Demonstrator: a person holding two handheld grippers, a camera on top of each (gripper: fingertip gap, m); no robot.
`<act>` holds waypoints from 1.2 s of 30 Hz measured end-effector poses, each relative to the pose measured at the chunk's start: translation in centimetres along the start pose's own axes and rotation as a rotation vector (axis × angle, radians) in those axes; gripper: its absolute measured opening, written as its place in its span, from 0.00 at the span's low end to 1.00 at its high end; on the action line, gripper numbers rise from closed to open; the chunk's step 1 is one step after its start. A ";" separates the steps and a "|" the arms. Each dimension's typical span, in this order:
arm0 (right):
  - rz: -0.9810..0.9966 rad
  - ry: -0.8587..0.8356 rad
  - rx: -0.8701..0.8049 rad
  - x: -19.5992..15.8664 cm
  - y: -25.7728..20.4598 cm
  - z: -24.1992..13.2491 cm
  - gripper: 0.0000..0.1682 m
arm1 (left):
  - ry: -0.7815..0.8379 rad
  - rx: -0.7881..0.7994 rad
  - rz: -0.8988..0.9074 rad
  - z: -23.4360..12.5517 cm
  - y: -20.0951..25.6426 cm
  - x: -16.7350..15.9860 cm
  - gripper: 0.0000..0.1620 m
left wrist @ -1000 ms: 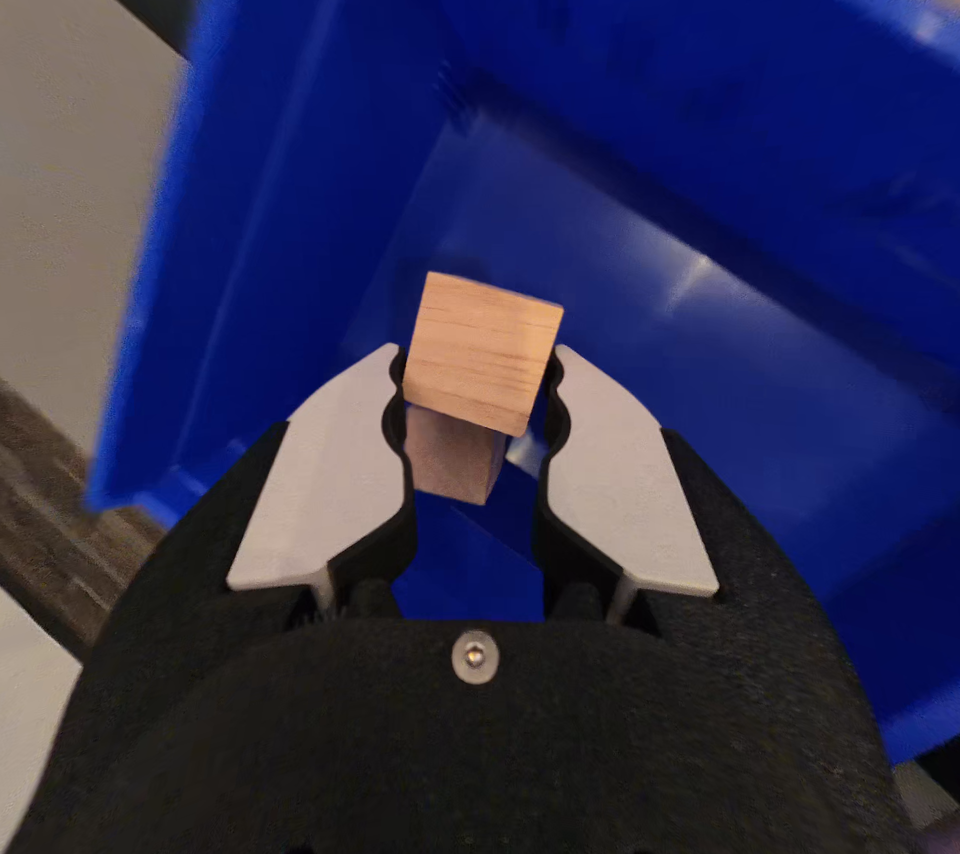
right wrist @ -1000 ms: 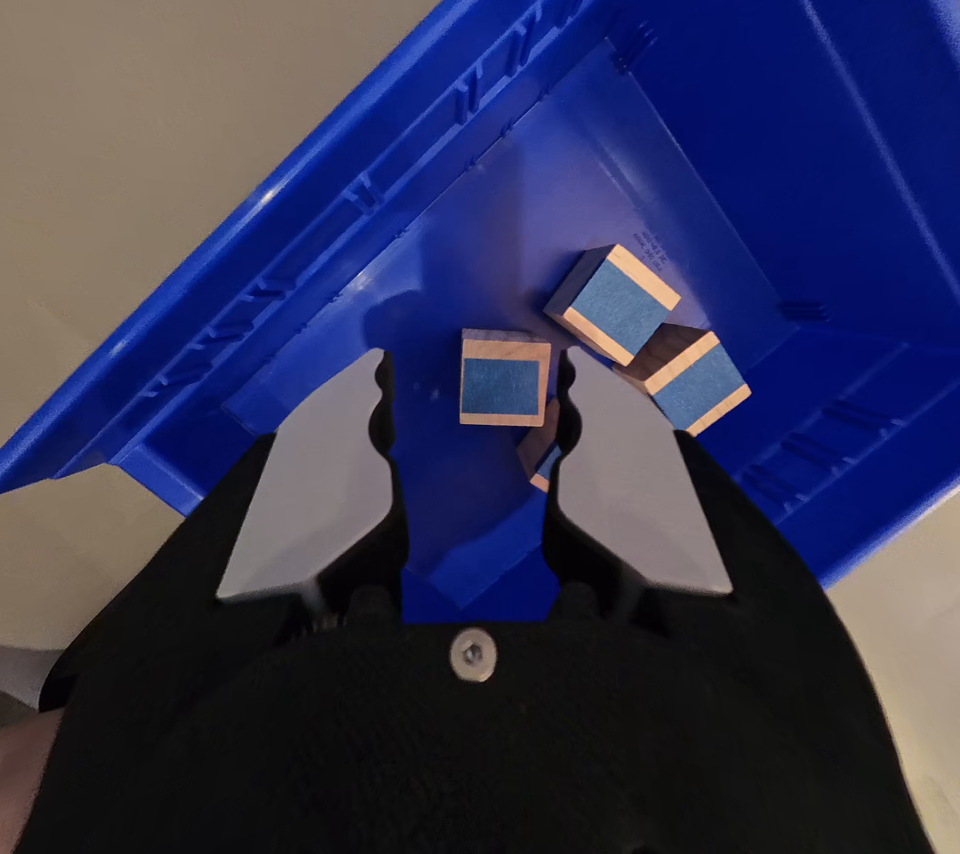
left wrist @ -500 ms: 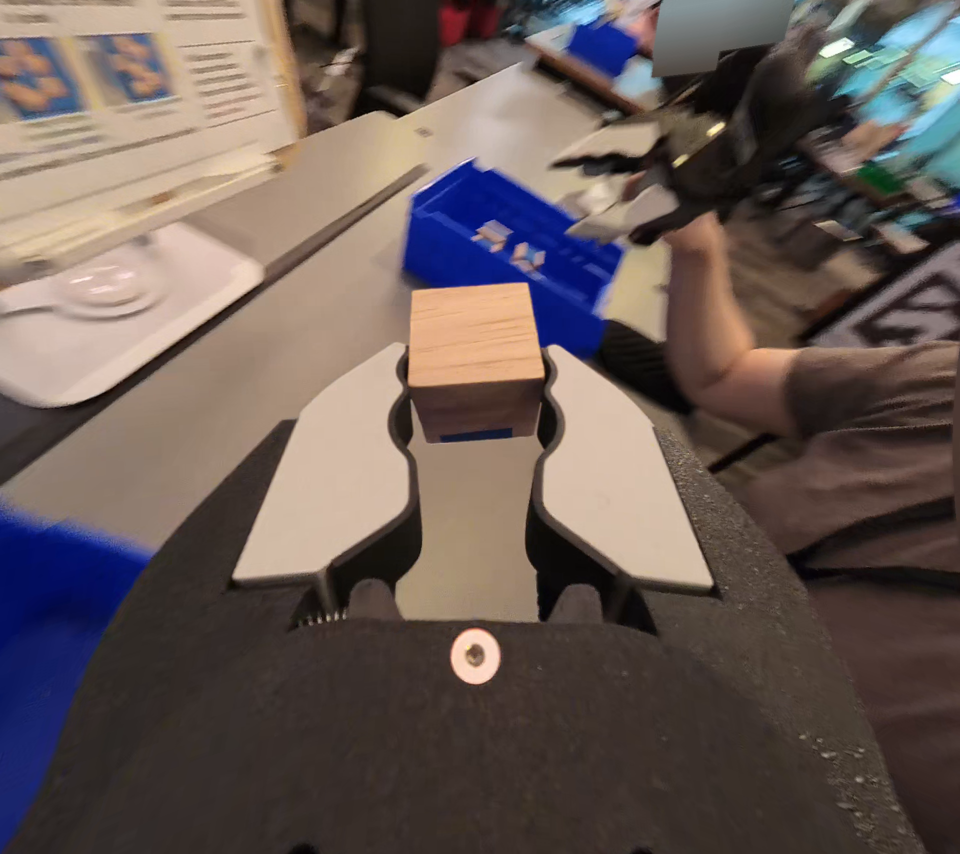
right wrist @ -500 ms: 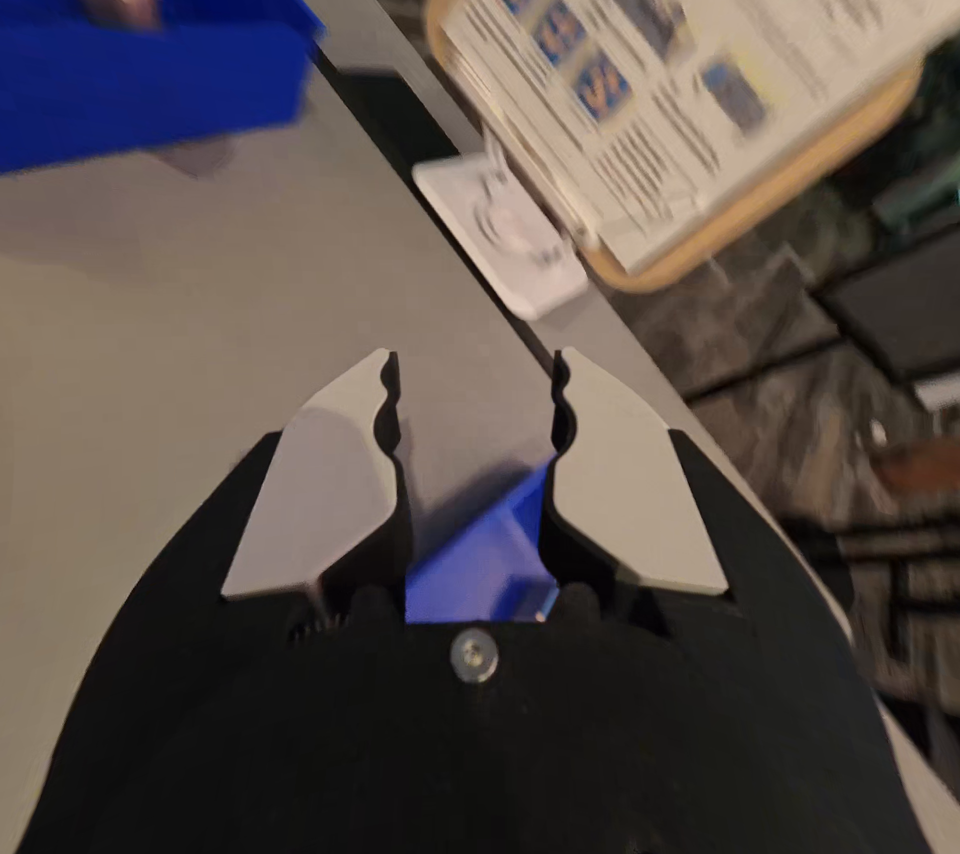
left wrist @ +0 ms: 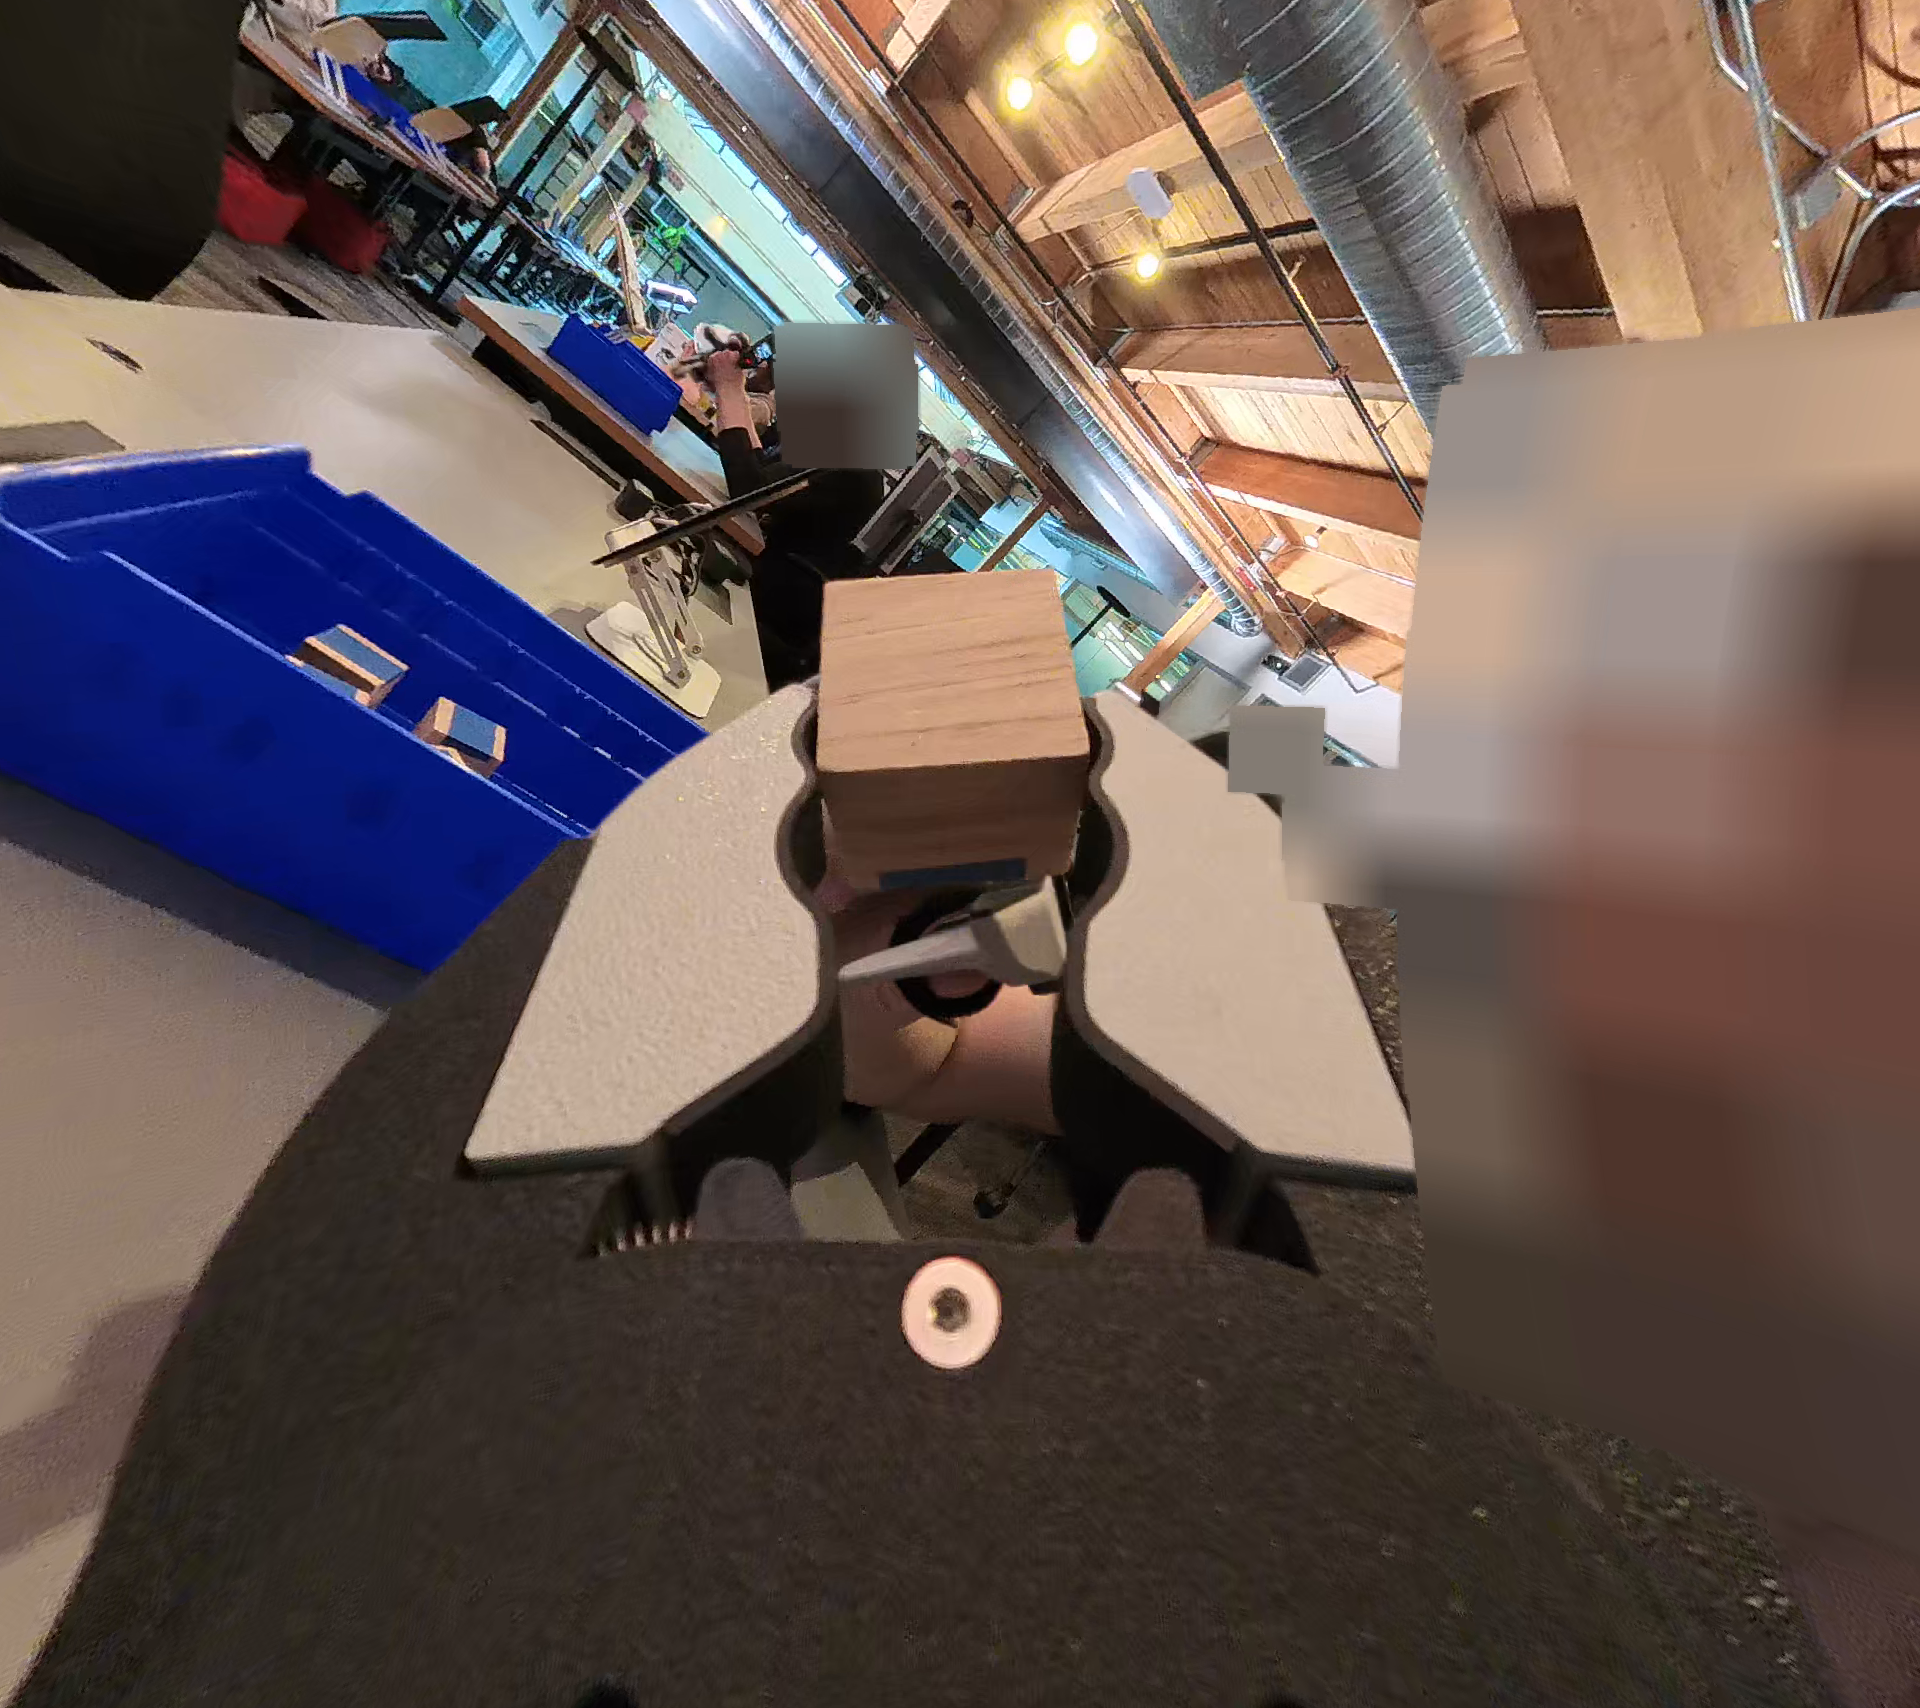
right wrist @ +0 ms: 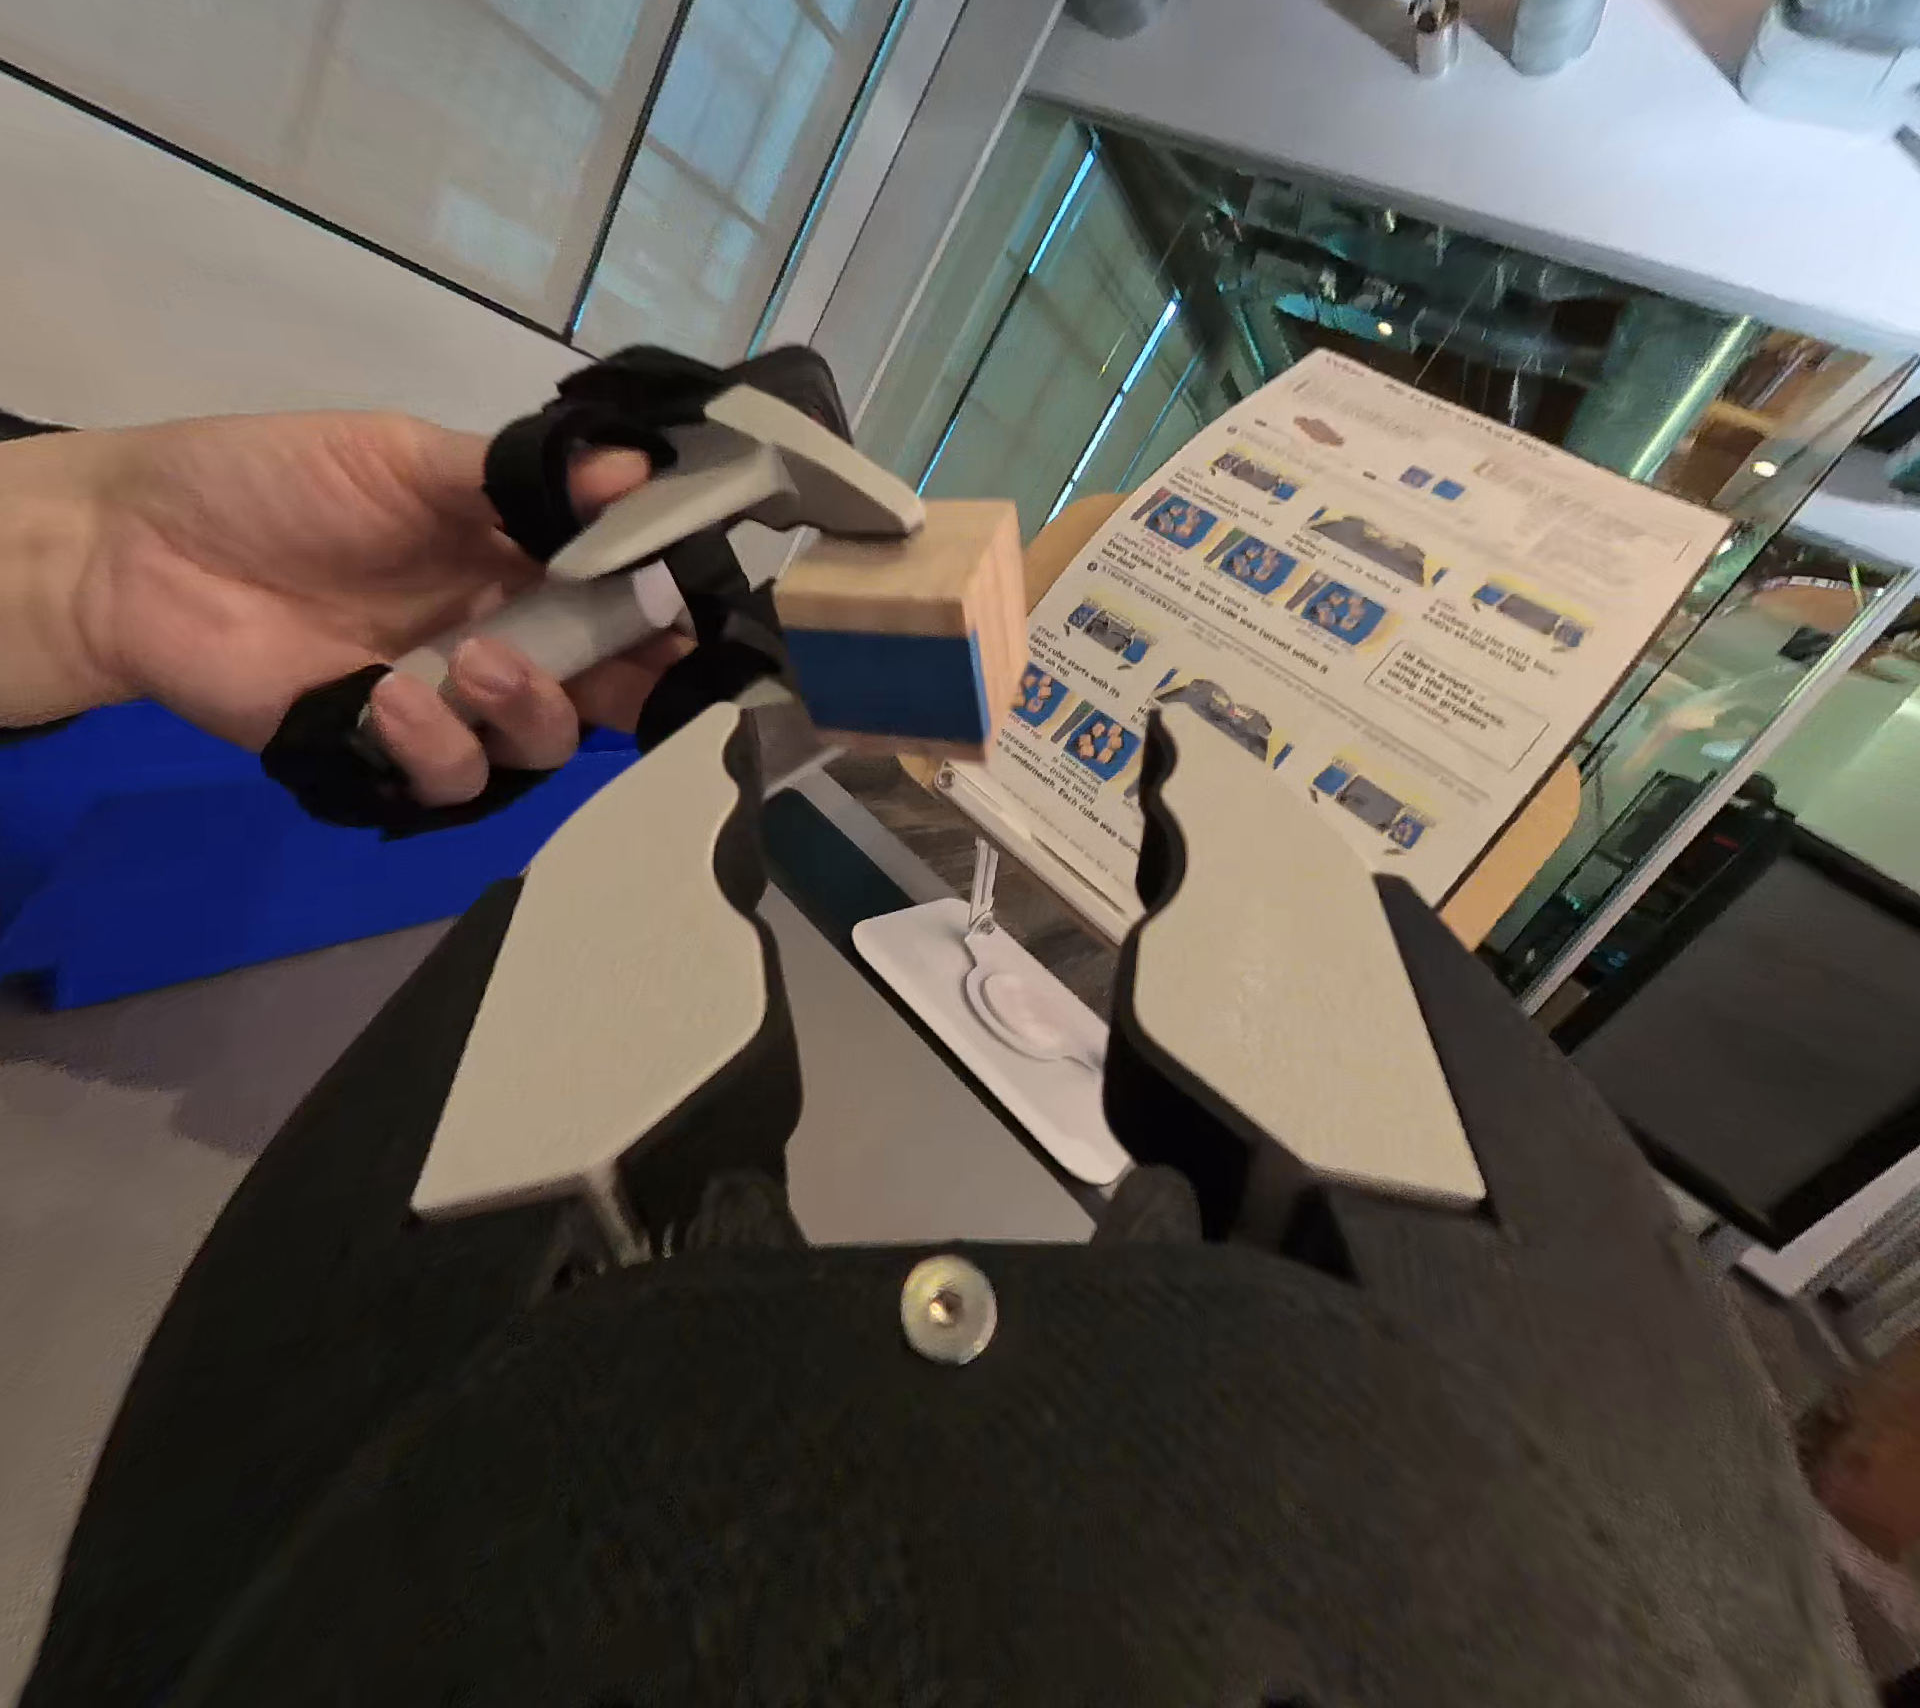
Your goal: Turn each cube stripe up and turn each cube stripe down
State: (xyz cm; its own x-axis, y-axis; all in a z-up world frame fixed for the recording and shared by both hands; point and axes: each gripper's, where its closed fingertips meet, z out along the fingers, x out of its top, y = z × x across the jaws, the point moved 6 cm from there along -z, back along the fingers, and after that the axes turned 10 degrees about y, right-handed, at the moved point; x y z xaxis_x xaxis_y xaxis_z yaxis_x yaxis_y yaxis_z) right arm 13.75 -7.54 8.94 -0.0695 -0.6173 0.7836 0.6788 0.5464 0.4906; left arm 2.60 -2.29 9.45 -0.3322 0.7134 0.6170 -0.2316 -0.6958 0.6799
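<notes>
My left gripper (left wrist: 951, 749) is shut on a wooden cube (left wrist: 951, 702) and holds it up in the air, plain face toward the camera and a blue stripe edge at its underside. The right wrist view shows the same cube (right wrist: 899, 635) held by the left gripper (right wrist: 831, 505), its blue stripe facing my right gripper. My right gripper (right wrist: 945, 739) is open and empty, its fingertips just below the cube, apart from it. A blue bin (left wrist: 208, 723) on the table holds other striped cubes (left wrist: 353, 661), stripes up.
The grey table (left wrist: 156, 1087) lies below. Another blue bin (right wrist: 208, 858) sits behind the person's hand (right wrist: 208, 567). An instruction board (right wrist: 1299, 619) on a white stand (right wrist: 997, 1014) stands at the table's far edge. Another person works at a far table (left wrist: 623, 411).
My left gripper has lifted the cube out of the bin and swung it up toward the right gripper. My right gripper has left the other bin and now faces the held cube.
</notes>
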 end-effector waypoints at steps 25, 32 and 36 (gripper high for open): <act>-0.109 -0.025 -0.086 -0.9 -0.4 -0.2 0.27 | -0.036 0.009 0.018 2.9 -0.5 -3.3 0.28; -0.152 -0.057 0.013 -1.0 -0.2 0.0 0.27 | -0.084 0.029 0.055 2.6 -0.6 -3.3 0.28; -0.167 -0.090 0.074 -1.1 0.1 0.0 0.27 | -0.099 0.028 0.046 2.5 -0.9 -3.3 0.28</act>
State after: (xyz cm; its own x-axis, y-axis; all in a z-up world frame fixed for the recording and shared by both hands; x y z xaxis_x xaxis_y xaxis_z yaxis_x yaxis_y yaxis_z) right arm 13.87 -6.81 8.11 -0.2441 -0.6515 0.7183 0.5967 0.4830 0.6408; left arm 6.21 -3.82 7.83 -0.2498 0.6863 0.6830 -0.1924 -0.7265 0.6597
